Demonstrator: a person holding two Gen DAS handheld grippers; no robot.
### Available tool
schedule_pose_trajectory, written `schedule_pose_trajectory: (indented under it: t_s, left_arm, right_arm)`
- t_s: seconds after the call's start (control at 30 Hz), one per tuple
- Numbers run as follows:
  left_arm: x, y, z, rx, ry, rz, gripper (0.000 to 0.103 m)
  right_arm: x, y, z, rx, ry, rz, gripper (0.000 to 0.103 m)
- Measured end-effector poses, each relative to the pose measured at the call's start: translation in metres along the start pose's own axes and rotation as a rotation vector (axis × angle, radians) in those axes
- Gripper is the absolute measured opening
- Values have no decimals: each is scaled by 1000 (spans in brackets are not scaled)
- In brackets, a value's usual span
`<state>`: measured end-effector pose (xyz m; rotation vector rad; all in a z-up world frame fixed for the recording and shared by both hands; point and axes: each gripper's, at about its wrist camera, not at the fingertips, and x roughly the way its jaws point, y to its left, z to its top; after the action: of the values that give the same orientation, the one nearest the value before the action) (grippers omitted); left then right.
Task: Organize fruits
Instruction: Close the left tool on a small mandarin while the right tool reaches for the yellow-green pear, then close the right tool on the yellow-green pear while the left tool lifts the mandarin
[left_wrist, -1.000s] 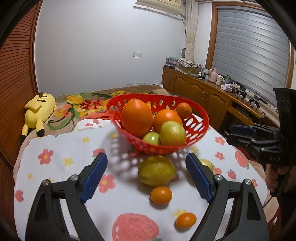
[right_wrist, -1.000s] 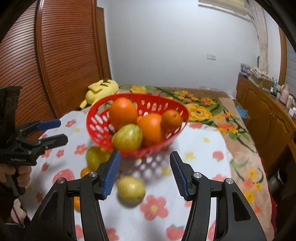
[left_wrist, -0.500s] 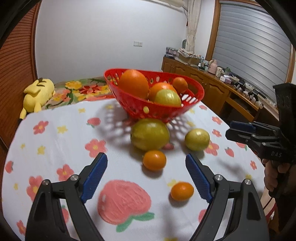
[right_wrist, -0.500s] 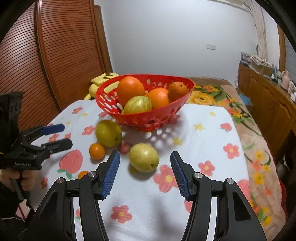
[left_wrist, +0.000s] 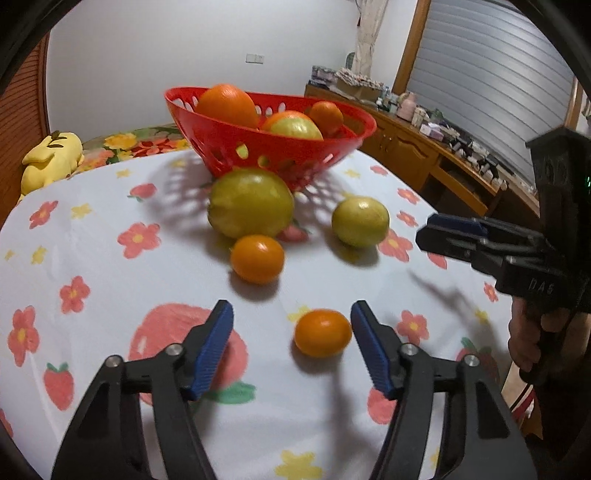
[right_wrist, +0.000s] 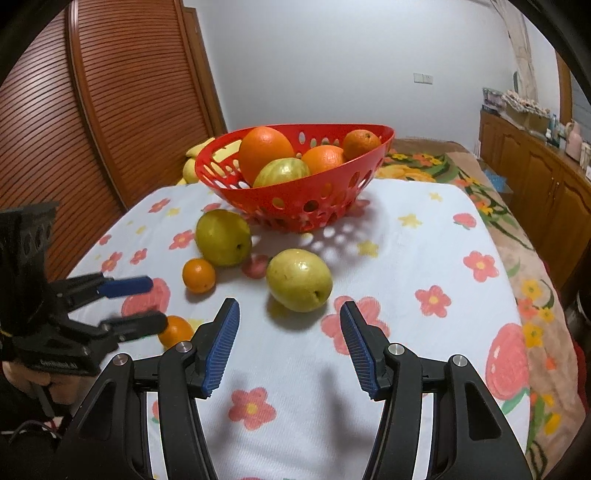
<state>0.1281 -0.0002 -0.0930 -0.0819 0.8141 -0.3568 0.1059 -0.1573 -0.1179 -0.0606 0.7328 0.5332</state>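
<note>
A red basket (left_wrist: 280, 147) (right_wrist: 343, 184) holding oranges and a green fruit stands at the table's far side. On the cloth lie a large green fruit (left_wrist: 251, 203) (right_wrist: 222, 238), a smaller green fruit (left_wrist: 360, 220) (right_wrist: 298, 279), a small orange (left_wrist: 257, 258) (right_wrist: 198, 275) and a second small orange (left_wrist: 322, 333) (right_wrist: 176, 331). My left gripper (left_wrist: 291, 347) is open, with the second small orange between its fingertips, near the right finger. My right gripper (right_wrist: 288, 345) is open, just short of the smaller green fruit.
The table has a white flowered cloth (right_wrist: 424, 258). A yellow plush toy (left_wrist: 51, 155) lies on the bed beyond. A wooden sideboard (left_wrist: 424, 147) runs along the right. A wooden slatted door (right_wrist: 92, 110) stands at the left.
Both grippers have drawn back and dropped toward the table. The left now has the nearest small orange between its fingers; the right has come close to the smaller green fruit.
</note>
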Motion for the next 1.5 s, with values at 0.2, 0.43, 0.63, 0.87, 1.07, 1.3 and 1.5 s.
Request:
schedule_pose_trajectory:
  t_s: [0.2,0.43,0.63,0.87,1.07,1.3,1.5]
  left_arm:
    - [5,-9,-5,28,41,-30,51]
    - [9,-17,-8,42,68,-105,30]
    - [4,-15,-7,26,47,-82,29]
    - [-7,2,0,3,-20,-45,29]
    - [-13,18,0,-29,-80,-22,29]
    - [-21,23,2,-45,-133,-26,29]
    - [-24,19,1,-32,-155,-18,29]
  right_arm:
    - [2,4,0,-7,1,5,58]
    - [8,9,3,-22,8,13,58]
    - [16,10,8,-32,16,11,58]
    - [32,5,14,-39,27,-10,58]
    - [49,-4,18,-21,41,-20,58]
    - [62,-4,20,-27,66,-18,58]
    - [70,-3,19,-31,92,-22,55]
